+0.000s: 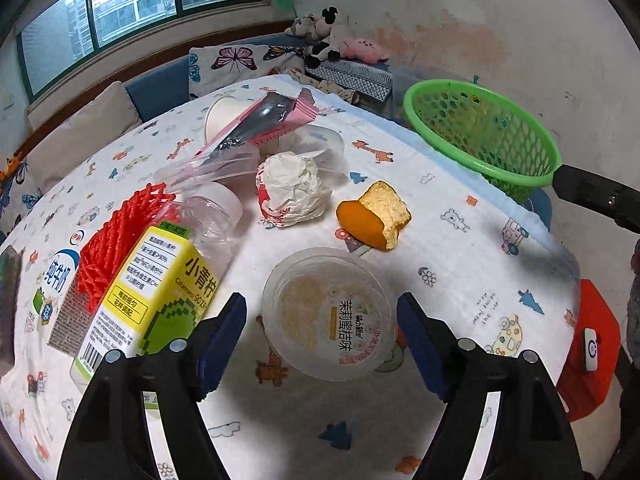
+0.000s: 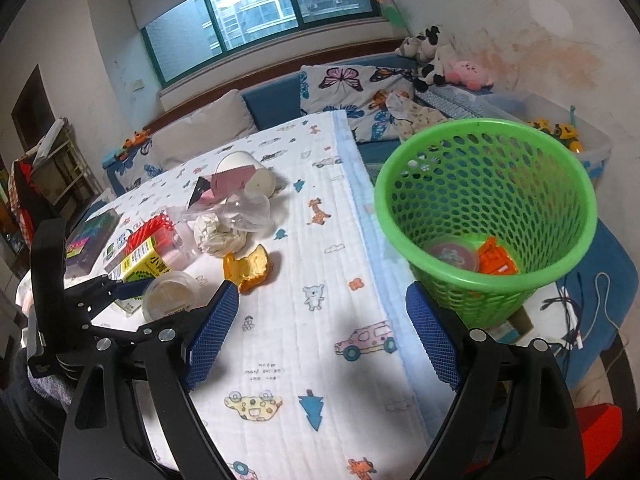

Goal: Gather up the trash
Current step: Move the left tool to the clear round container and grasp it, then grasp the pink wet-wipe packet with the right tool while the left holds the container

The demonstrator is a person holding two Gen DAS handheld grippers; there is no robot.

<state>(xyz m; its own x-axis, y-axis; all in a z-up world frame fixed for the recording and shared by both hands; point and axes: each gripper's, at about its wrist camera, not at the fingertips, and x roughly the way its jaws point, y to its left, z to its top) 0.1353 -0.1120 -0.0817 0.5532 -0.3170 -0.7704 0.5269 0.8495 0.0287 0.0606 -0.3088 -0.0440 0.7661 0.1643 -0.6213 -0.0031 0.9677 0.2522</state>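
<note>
My left gripper [image 1: 322,344] hangs over the near part of the table [image 1: 460,240], jaws spread wide with nothing pressed between the blue pads; a clear plastic cup [image 1: 330,314] with an orange-printed lid lies on the cloth in the gap between them, touched by neither. My right gripper [image 2: 322,336] is also wide open and empty, over the table's right edge.

The table wears a white cloth [image 2: 320,240] printed with giraffes, cars and trees. Trash is heaped on its left and far side: a yellow-green drink carton [image 1: 160,292], a red net [image 1: 116,232], a clear bottle [image 1: 212,212], a crumpled paper ball [image 1: 292,188], a piece of orange peel [image 1: 376,212], a pink wrapper [image 1: 264,120] and a white paper cup [image 1: 222,114].

The green mesh basket [image 2: 492,184] stands just off the right edge, holding a round lid and something orange.

Beyond the table runs a blue bench with butterfly cushions [image 2: 352,88], stuffed toys [image 2: 432,56] in the far right corner, a wide window [image 2: 256,12] above, and a stained white wall [image 1: 460,32] on the right.
</note>
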